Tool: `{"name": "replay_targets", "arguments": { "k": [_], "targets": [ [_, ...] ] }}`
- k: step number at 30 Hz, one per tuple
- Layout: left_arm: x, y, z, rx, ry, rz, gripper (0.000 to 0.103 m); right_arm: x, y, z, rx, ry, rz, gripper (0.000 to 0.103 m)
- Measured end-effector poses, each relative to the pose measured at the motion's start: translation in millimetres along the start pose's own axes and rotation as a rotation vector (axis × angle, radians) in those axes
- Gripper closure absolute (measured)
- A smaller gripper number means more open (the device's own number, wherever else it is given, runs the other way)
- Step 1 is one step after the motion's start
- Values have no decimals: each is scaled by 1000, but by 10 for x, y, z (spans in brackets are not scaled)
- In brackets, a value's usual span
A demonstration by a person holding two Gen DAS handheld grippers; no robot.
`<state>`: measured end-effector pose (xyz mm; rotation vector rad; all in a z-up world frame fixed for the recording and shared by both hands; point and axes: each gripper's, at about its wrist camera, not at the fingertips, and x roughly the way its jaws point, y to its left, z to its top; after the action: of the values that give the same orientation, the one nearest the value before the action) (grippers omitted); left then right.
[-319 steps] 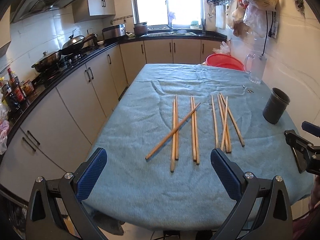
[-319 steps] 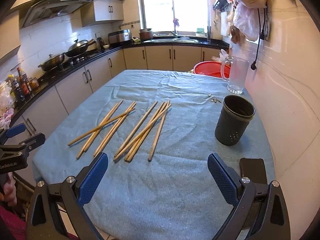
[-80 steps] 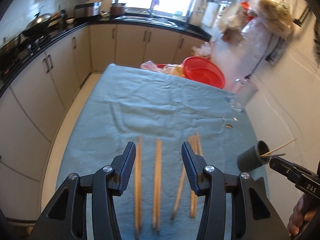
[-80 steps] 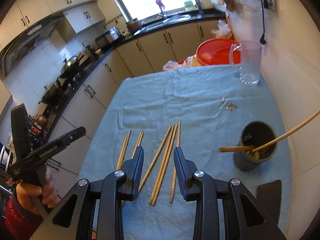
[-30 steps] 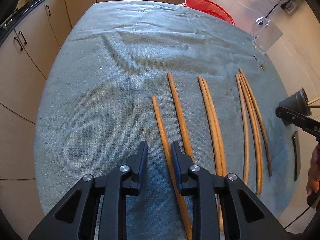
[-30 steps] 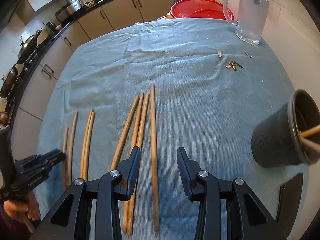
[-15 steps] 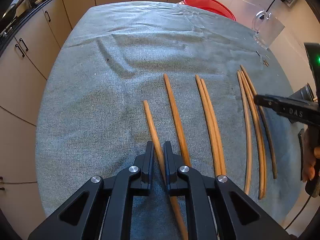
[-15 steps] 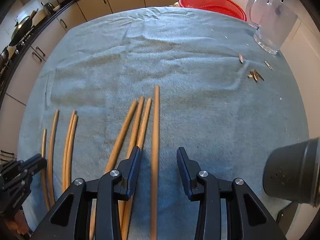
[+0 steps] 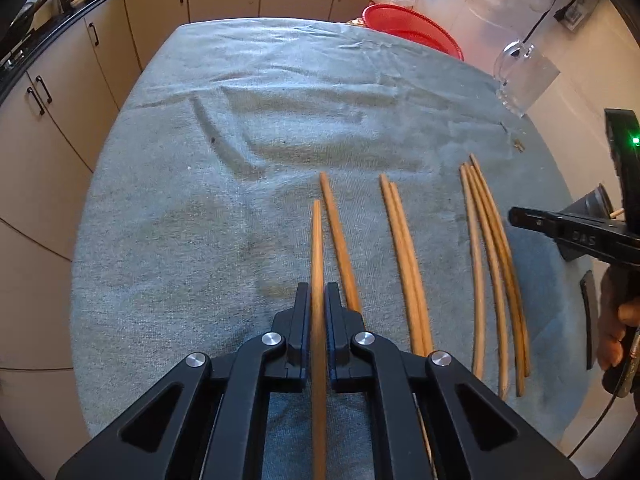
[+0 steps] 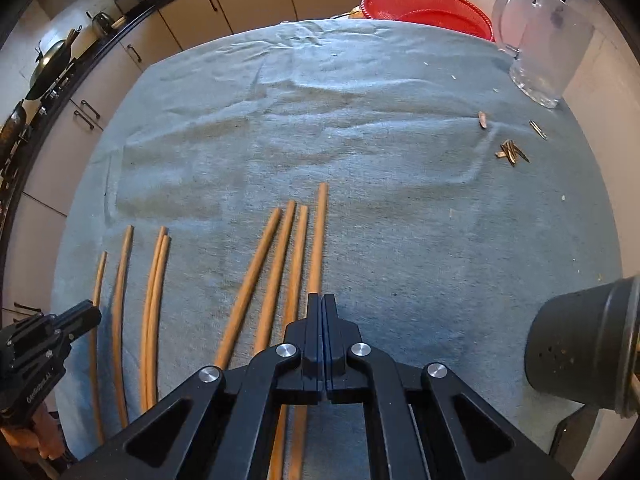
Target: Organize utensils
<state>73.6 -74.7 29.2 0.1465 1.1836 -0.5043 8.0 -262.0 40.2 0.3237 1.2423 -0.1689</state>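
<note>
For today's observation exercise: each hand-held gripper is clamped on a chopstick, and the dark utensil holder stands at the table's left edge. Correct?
Not quite. The right wrist view shows the dark utensil holder at the table's right edge. Each hand-held gripper, left and right, is indeed clamped on a chopstick.

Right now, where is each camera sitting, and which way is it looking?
Left wrist: on the left gripper, looking down its fingers at the towel-covered table; its jaws have just closed on the leftmost chopstick; the person's right hand shows.
Right wrist: on the right gripper, looking down at the table; jaws shut over the rightmost chopstick; the left gripper shows.
Both share the chopsticks, red basket, glass jug and dark holder.
</note>
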Motion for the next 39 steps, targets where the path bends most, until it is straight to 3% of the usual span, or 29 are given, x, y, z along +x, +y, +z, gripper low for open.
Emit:
{"name": "replay_targets", "arguments": {
  "k": [3, 5, 6, 14, 21, 23, 26, 33, 39],
  "targets": [
    [10, 22, -31, -11, 11, 13, 97, -22, -22, -22, 13, 2, 18, 93],
    [4, 34, -52, -17, 16, 11, 97, -16, -40, -13, 22, -2, 37, 76],
    [-3, 40, -60, -14, 15, 12, 97, -9, -43, -16, 22, -2, 43, 75],
    [41, 80, -75, -21, 31, 28, 97, 120, 5, 48, 15, 15, 0, 80],
    [114, 51, 4, -5, 33, 33, 97, 256, 189, 188, -83, 53, -115, 81],
    [130, 33, 34, 2, 33, 38, 97, 279, 255, 227, -120, 54, -121, 95],
    [107, 30, 47, -3, 21, 22, 97, 277, 244, 240, -108, 52, -118, 96],
    [-349, 14, 120, -30, -90, -20, 97, -291, 82, 115, -31, -107, -49, 96],
    [-829, -28, 129, -55, -196, -8, 97, -879, 53, -46, -2, -281, 90, 96]
  ]
}}
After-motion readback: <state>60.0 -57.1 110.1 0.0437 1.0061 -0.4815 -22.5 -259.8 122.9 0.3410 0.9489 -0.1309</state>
